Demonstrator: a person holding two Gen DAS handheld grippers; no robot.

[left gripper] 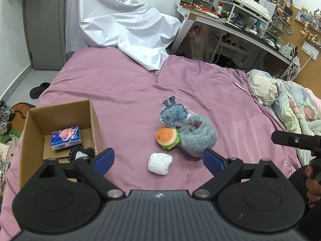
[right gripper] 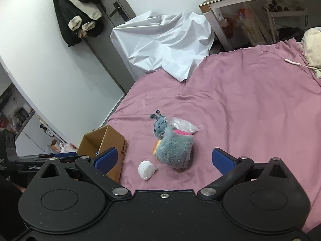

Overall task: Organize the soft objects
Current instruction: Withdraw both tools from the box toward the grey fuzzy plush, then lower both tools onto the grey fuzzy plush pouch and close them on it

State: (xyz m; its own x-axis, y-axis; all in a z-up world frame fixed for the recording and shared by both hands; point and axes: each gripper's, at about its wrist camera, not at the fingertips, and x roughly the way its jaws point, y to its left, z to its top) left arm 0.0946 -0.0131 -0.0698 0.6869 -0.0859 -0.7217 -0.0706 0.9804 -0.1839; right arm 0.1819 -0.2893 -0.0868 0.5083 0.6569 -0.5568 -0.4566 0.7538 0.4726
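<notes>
On the pink bed sheet [left gripper: 120, 84] lie a blue-grey bunny plush [left gripper: 173, 113], a burger plush [left gripper: 167, 137], a grey fluffy slipper [left gripper: 197, 138] and a white wrapped bundle [left gripper: 159, 163]. A cardboard box [left gripper: 36, 132] at the left holds a blue tissue pack [left gripper: 65, 138] and a black-and-white soft item [left gripper: 81, 153]. My left gripper [left gripper: 158, 161] is open and empty, just above the bundle. My right gripper [right gripper: 169, 160] is open and empty, in front of the slipper [right gripper: 174, 150], the bundle [right gripper: 146, 169] and the bunny [right gripper: 159, 126]. The box [right gripper: 112, 142] shows at its left.
A white plastic sheet [left gripper: 124, 26] drapes over the bed's far end. A bunched quilt [left gripper: 284, 104] and a white cable [left gripper: 252, 94] lie at the right. A cluttered desk [left gripper: 240, 24] stands beyond. A clear plastic bag [right gripper: 183, 125] sits behind the slipper.
</notes>
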